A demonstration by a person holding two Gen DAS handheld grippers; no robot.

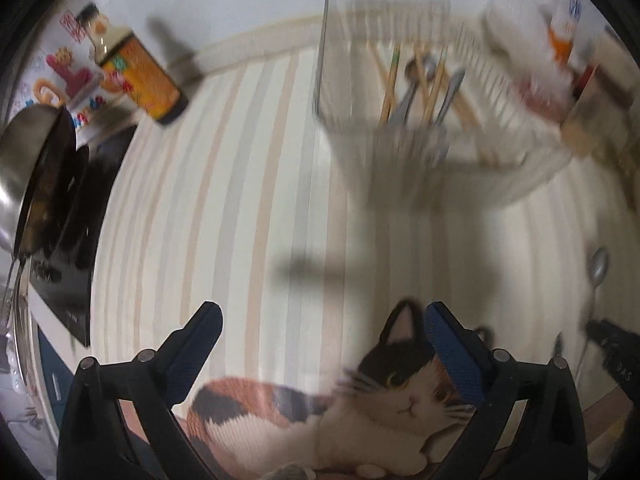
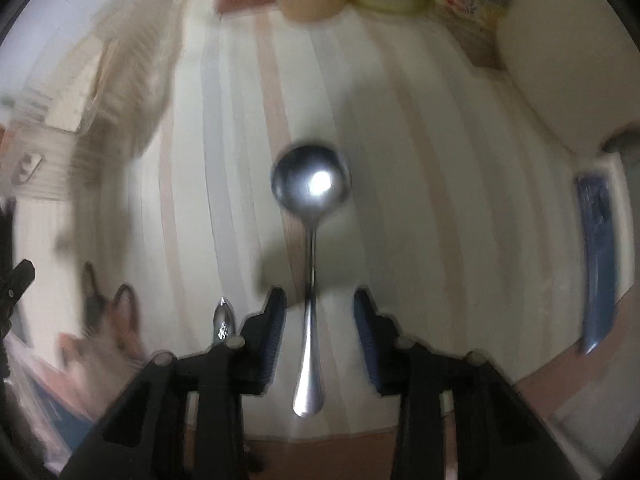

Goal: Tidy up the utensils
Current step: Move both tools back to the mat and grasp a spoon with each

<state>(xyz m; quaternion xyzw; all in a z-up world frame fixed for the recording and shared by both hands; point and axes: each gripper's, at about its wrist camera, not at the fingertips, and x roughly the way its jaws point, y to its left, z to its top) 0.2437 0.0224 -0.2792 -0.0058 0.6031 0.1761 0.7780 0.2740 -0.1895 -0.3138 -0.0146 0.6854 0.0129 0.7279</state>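
Note:
A steel spoon (image 2: 310, 216) lies on the striped tablecloth, bowl away from me, its handle running between the fingers of my right gripper (image 2: 318, 308). The jaws stand open on either side of the handle and do not touch it. The same spoon (image 1: 598, 268) shows at the right edge of the left wrist view. My left gripper (image 1: 320, 326) is open and empty above the cloth's cat picture (image 1: 404, 384). A clear rack (image 1: 424, 92) farther back holds chopsticks (image 1: 390, 80) and several steel utensils (image 1: 420, 80).
A brown sauce bottle (image 1: 140, 72) stands at the back left. A steel pot (image 1: 24, 160) and a dark cooktop sit at the left edge. Another utensil tip (image 2: 222, 318) lies left of my right gripper. Jars and packets stand along the back right.

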